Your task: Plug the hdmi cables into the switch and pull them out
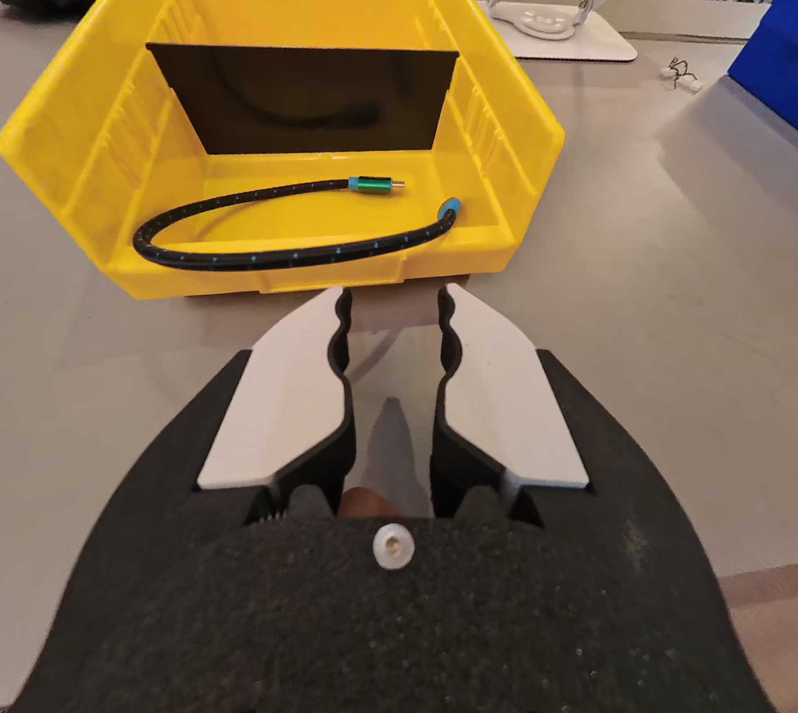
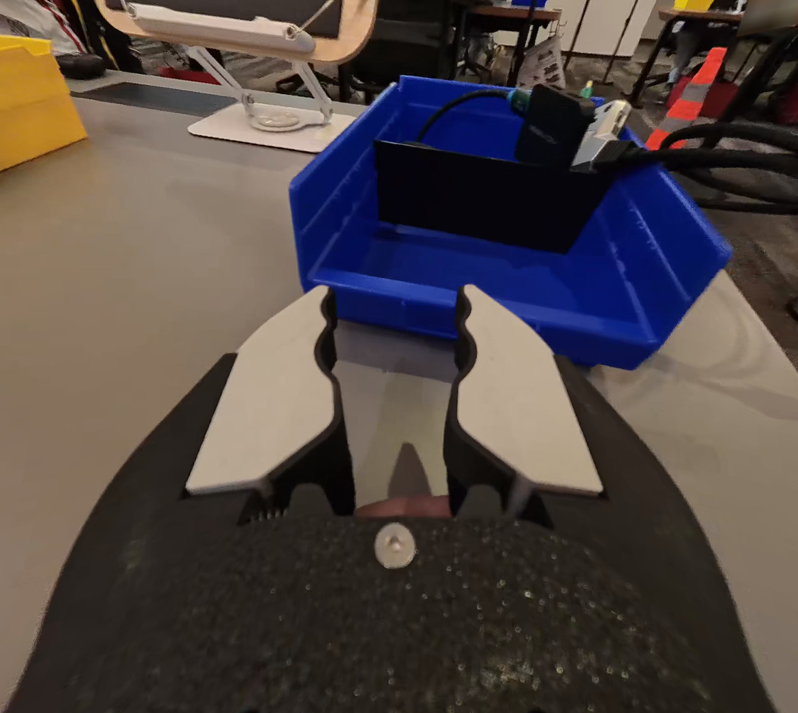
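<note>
Both tongs spread, empty: left tongs [image 1: 391, 295], right tongs [image 2: 395, 295]. Risk: stiff HDMI cable [image 1: 259, 256] snagging yellow bin [image 1: 64, 156] lip, dragging it.

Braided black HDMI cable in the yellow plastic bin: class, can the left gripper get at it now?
Probably yes: the left gripper is open, facing the yellow bin's low front lip, and the braided black cable lies uncovered there.

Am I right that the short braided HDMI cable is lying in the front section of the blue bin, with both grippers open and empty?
Not quite. The braided HDMI cable lies in the front section of the yellow bin, as the left wrist view shows. The left gripper and right gripper are indeed open and empty.
</note>
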The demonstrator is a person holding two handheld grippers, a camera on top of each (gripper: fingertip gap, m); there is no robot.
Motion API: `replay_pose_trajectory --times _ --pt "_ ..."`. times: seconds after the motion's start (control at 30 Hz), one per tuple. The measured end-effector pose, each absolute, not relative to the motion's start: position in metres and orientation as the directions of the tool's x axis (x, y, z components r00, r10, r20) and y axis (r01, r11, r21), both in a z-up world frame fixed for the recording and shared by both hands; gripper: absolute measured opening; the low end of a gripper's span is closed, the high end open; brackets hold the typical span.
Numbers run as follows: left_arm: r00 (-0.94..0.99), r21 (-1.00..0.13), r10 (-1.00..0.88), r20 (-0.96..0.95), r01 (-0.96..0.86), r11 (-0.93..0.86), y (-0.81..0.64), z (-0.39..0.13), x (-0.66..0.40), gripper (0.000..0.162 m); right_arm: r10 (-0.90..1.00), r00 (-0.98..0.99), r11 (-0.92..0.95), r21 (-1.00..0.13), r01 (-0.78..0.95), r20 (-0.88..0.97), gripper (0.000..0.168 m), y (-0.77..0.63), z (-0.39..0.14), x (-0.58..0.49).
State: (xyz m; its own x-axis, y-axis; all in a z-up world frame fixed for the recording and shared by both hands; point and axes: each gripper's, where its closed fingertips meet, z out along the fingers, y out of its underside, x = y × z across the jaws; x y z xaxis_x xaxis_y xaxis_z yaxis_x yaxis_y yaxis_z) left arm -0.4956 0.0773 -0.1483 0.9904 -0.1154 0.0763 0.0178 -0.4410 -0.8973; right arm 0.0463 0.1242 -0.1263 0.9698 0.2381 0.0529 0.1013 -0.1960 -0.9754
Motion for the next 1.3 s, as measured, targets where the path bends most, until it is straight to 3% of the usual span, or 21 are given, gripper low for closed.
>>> replay_pose_trajectory --times 0.9,1.0,1.17,1.3 --pt "0.957 -0.883 -0.268 0.112 -0.029 -0.469 0.089 -0.148 -0.453 0.035 0.099 0.987 -0.227 -0.963 0.144 0.124 0.043 0.104 -0.129 0.083" --pt "0.956 -0.886 -0.271 0.113 -0.027 -0.464 0.086 -0.146 -0.453 0.035 0.145 0.982 -0.208 -0.966 0.152 0.123 0.044 0.109 -0.127 0.068" --pt "0.965 -0.887 -0.256 0.063 -0.063 -0.458 0.084 -0.148 -0.459 0.034 0.381 0.922 -0.205 -0.965 0.161 0.073 0.053 0.142 -0.12 -0.007" --pt "0.962 -0.886 -0.269 0.033 -0.097 -0.454 0.081 -0.149 -0.456 0.034 0.38 0.916 -0.209 -0.953 0.218 0.126 0.054 0.184 -0.115 -0.031"
